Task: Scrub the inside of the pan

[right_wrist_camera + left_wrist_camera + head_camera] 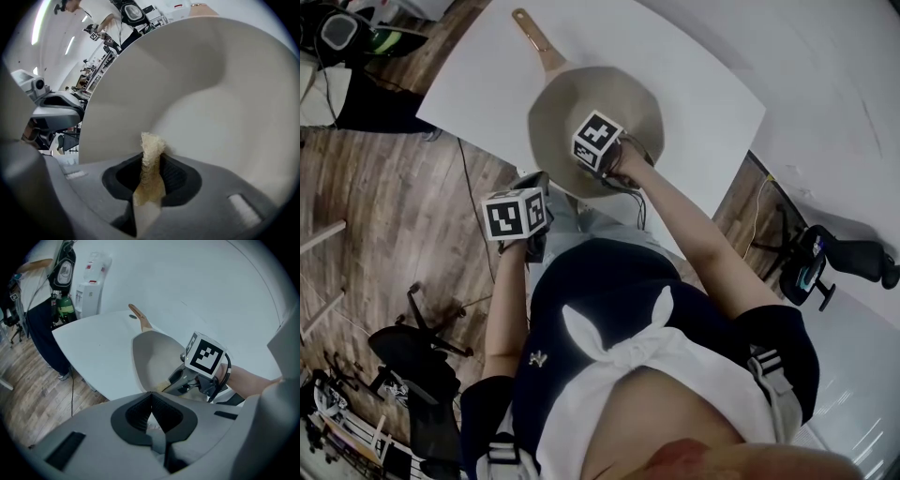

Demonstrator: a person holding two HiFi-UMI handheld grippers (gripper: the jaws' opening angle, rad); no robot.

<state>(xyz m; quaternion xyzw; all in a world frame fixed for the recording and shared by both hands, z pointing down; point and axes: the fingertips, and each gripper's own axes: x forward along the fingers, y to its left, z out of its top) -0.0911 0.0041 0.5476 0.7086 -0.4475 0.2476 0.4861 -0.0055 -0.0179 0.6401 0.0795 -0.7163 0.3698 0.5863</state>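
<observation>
A beige pan (581,108) with a copper-brown handle (534,37) lies on the white table (478,84). My right gripper (605,157) reaches down into the pan's near side. It is shut on a beige scrub pad (150,150), whose fuzzy tip pokes out between the pads and touches the pan's inner wall (211,93). My left gripper (523,223) hangs off the table's near edge, apart from the pan. Its jaws (151,408) meet with nothing between them. From the left gripper view I see the pan (152,359) and the right gripper (185,379) inside it.
A wooden floor (384,216) surrounds the table. A black office chair (417,352) stands at the lower left and another black chair (811,267) at the right. A person (40,310) and a white dispenser (89,282) stand beyond the table's far left corner.
</observation>
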